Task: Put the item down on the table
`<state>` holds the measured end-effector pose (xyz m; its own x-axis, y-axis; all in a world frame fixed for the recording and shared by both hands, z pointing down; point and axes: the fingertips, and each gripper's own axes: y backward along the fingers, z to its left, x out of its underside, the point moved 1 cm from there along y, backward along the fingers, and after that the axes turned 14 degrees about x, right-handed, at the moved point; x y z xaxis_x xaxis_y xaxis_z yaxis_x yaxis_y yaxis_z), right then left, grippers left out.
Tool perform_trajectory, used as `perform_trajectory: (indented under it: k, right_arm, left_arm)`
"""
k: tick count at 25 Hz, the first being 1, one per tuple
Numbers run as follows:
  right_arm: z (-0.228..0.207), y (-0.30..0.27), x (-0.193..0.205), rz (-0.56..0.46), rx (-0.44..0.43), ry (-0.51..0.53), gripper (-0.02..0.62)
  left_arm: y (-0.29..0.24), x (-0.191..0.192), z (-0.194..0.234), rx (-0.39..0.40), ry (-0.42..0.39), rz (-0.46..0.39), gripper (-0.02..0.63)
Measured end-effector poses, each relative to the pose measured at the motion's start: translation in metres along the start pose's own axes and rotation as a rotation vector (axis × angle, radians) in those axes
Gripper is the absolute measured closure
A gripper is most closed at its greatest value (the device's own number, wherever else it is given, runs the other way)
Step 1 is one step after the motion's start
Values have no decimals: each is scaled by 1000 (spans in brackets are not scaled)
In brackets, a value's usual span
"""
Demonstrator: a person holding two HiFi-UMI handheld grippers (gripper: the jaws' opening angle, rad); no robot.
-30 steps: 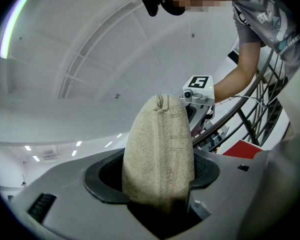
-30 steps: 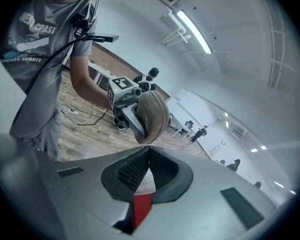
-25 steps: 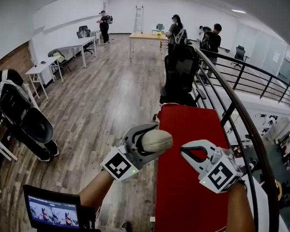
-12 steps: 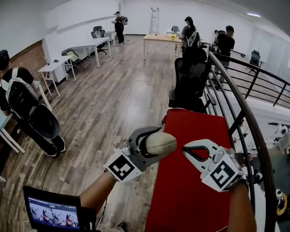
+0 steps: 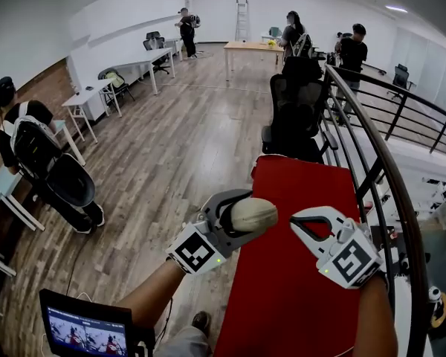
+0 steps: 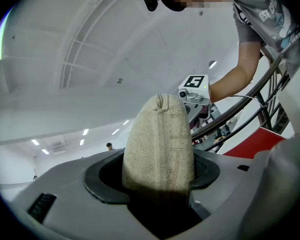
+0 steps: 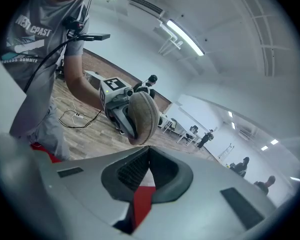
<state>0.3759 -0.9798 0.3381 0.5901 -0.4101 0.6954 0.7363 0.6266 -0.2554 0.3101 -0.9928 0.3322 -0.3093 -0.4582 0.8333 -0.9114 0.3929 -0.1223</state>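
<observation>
Item (image 5: 254, 214): beige coarse-woven pouch, plump and oval, with a stitched seam at its free end. Your left gripper (image 5: 234, 217) clamps it by one end, roughly level. It's in the air by the left edge of the red table (image 5: 305, 288), not touching it.
</observation>
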Motion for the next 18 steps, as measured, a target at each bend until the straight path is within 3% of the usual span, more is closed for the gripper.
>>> perform_trajectory:
  k: [11,18]
  right_arm:
    - [-26,-43,140,164,28,-126,594]
    - [-29,-64,200,189,68,-246,594]
  left_arm:
    - [-102,107,35,95,90,-13,296]
    - [-155,169,36,158,125,7,296]
